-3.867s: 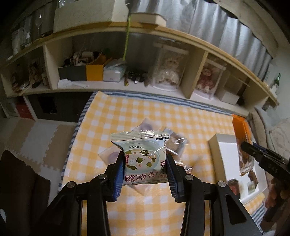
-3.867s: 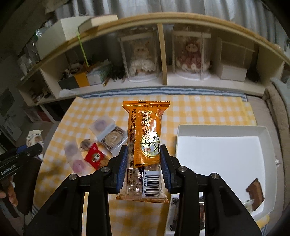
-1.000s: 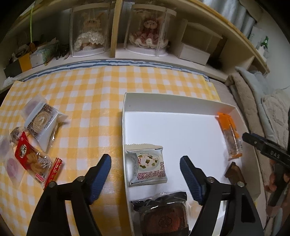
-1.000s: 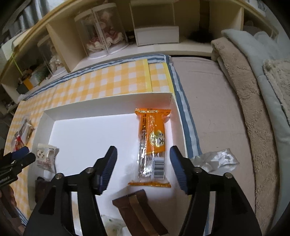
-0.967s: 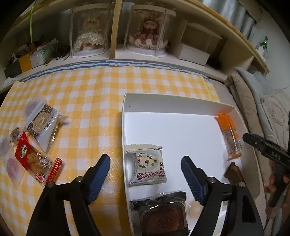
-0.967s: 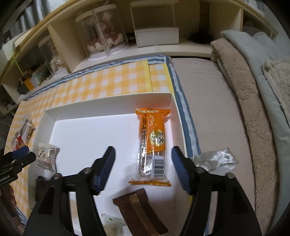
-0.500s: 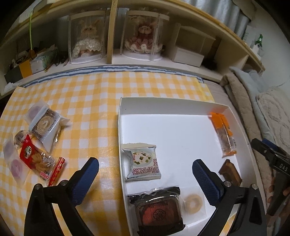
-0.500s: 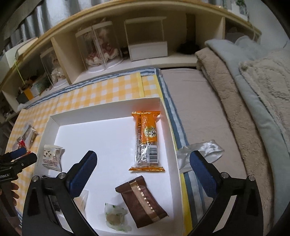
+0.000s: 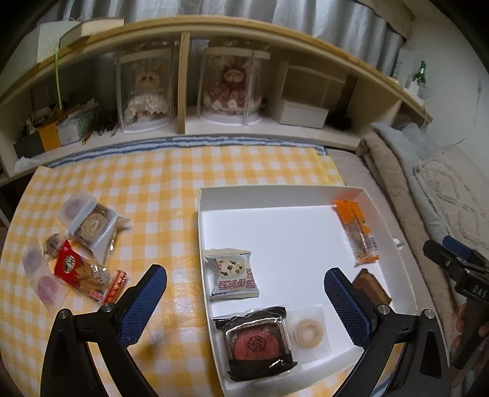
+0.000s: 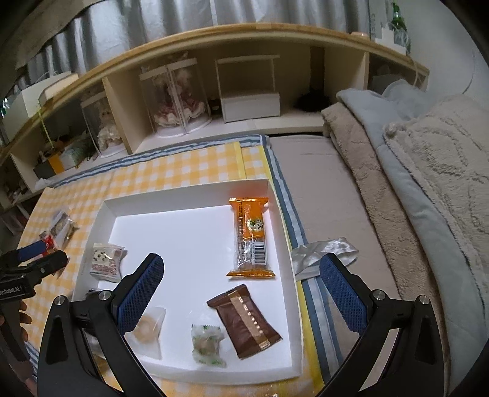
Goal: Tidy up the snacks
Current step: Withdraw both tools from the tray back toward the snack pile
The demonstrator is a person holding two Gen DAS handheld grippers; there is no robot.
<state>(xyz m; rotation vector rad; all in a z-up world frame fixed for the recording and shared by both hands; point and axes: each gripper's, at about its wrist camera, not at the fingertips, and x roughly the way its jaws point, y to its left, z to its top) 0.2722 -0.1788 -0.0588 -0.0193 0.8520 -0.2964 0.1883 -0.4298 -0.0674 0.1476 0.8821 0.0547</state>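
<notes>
Both packets have just been released into the tray (image 9: 385, 213): the white packet (image 9: 232, 273) at left, the orange bar (image 10: 251, 236) far right. The left gripper (image 9: 244, 302) and right gripper (image 10: 241, 294), jaws wide and empty, have been lifted away. Loose snacks (image 9: 78, 259) on the cloth (image 9: 171, 183) remain to be fetched.

A long, low wooden shelf unit (image 9: 232, 39) is set along the far side, backed by grey curtains (image 9: 214, 12). Two clear display cases (image 9: 232, 88) with dolls are kept in its middle compartments, a white box (image 9: 302, 113) in the compartment to their right. Below the shelf, a yellow-checked cloth (image 9: 152, 183) is spread. To the right of the shelf, beige and blue blankets (image 10: 412, 171) are piled.
</notes>
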